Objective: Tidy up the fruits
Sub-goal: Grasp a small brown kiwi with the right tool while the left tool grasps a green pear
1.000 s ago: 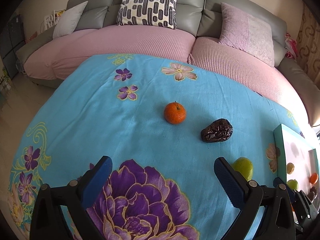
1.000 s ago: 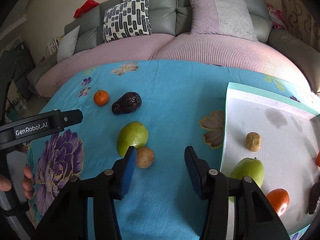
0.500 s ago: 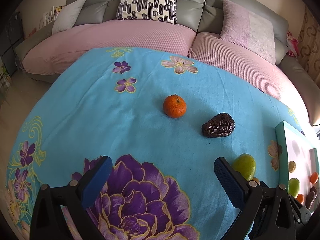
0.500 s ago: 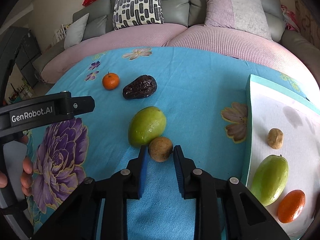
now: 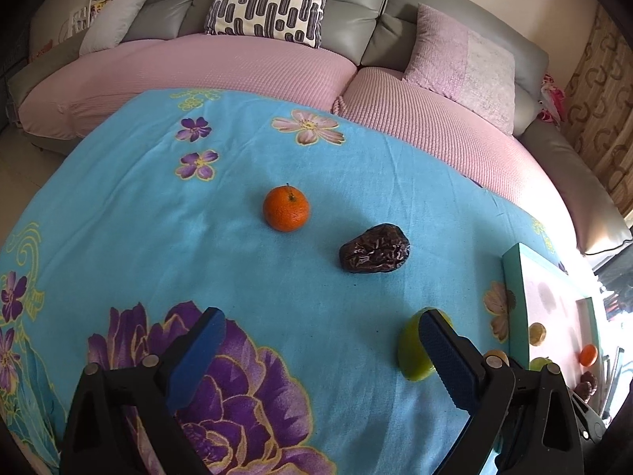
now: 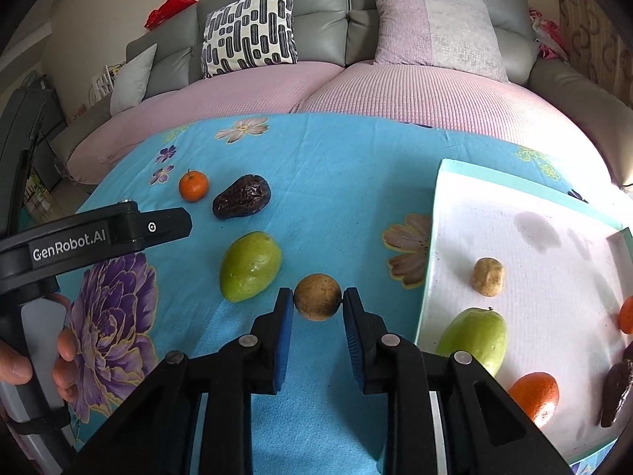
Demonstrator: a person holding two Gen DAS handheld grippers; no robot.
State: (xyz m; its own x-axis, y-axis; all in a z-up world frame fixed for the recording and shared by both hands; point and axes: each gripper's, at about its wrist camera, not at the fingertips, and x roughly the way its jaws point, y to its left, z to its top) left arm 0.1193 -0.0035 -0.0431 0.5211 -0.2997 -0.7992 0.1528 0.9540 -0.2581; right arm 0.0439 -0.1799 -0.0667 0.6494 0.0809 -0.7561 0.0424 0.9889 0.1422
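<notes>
Right gripper, black frame with blue pads, has its jaws pinching a small round brown fruit at the pad tips, just off the left rim of the white tray with teal edge. Whether the fruit is lifted or resting on the turquoise floral cloth cannot be told. In the right wrist view, a green oval mango-like fruit lies near the held fruit at its 10 o'clock, apart from it. A dark wrinkled date-like fruit sits at 12 o'clock of the mango, and a small orange tangerine is just beside the date at its 9 o'clock. On the tray: a tan lumpy round fruit, a second green fruit at its 6 o'clock, another orange lower still, and dark pieces at the right rim, partly cut off. Left gripper hovers over the cloth's purple flower print, jaws spread wide, holding nothing; a person's hand grips its handle at 8 o'clock of the right wrist view. Behind the cloth, a grey sofa with pink cover carries cushions.
</notes>
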